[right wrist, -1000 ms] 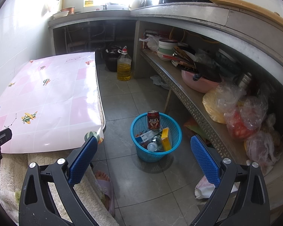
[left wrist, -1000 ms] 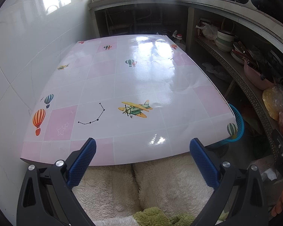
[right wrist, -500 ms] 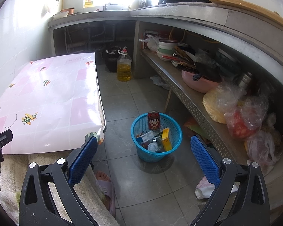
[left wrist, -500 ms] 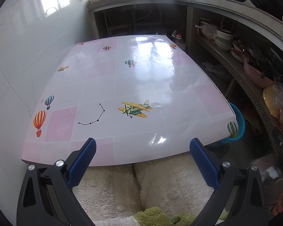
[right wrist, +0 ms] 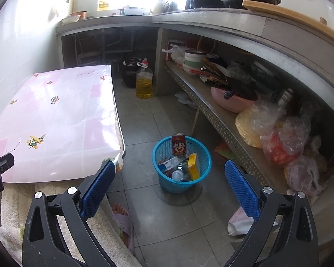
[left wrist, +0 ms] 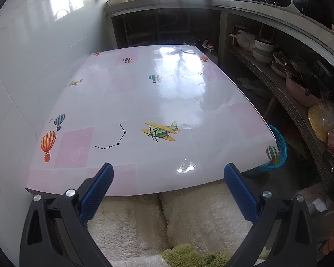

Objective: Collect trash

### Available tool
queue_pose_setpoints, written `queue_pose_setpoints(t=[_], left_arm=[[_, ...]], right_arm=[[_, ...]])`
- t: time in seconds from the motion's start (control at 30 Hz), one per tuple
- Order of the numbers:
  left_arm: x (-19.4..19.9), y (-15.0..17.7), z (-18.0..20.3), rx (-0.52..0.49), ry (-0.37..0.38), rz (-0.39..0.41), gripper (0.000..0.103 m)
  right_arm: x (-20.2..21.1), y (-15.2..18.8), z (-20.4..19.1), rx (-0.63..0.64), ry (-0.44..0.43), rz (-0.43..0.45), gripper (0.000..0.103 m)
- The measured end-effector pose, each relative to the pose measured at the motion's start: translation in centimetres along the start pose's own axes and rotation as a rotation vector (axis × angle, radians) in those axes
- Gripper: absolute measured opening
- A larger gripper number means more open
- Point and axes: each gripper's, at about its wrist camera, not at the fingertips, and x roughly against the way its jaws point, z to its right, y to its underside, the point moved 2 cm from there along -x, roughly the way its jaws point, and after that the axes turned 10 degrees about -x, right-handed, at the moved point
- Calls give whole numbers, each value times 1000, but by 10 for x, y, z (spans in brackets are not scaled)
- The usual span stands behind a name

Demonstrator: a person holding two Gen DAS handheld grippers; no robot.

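A blue plastic basket stands on the grey tiled floor beside the table. In it are a red can, a yellow box, a clear bottle and a printed carton. My right gripper hovers open above and in front of the basket, nothing between its blue pads. My left gripper is open over the near edge of the pink-and-white table, holding nothing. The basket's rim peeks out past the table's right corner.
A low shelf on the right holds bowls, a pink basin and plastic bags. An oil bottle stands on the floor at the back. A crumpled white wrapper lies on the floor. A person's foot in a slipper is near the fluffy cushion.
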Motion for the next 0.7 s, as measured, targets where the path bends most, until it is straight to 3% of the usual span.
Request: queue_pose_setpoints(t=[0.37, 0.7], left_arm=[[-7, -4, -13, 12, 27, -10, 97], [-20, -19, -34, 19, 47, -8, 97]], right_arm=[[4, -8, -14, -13, 41, -18, 95], [-1, -24, -53, 5, 40, -51, 95]])
